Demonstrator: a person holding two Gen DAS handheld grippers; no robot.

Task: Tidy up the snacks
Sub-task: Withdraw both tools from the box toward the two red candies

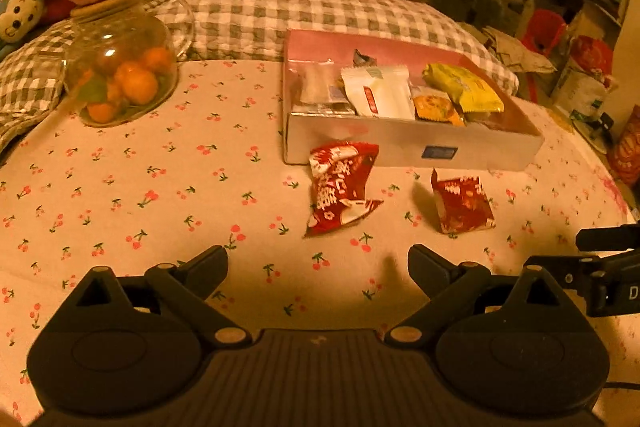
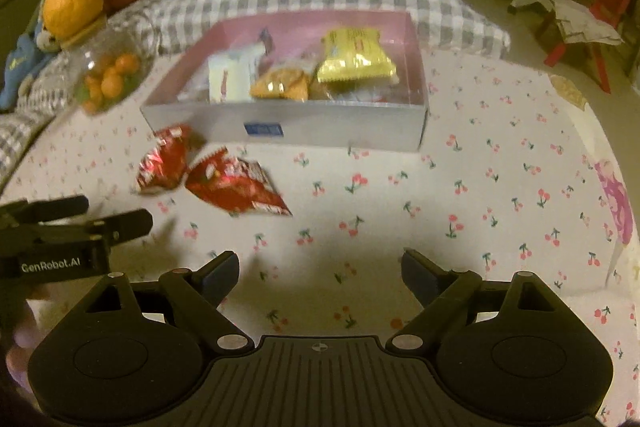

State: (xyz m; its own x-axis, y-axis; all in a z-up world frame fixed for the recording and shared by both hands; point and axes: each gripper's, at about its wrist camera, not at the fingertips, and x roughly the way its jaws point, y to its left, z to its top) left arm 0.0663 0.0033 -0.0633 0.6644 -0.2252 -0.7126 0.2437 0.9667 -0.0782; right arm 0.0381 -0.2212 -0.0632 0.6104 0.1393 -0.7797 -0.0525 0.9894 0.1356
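Snacks are lying loose outside the box, so I am holding both hand-held grippers spread wide to collect them.

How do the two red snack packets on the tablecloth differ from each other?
The left red packet is longer and crumpled, with big white lettering; the right red packet is smaller and squarer. The left one lies close to the box; the right one lies farther from it. Both are red and lie outside the box.
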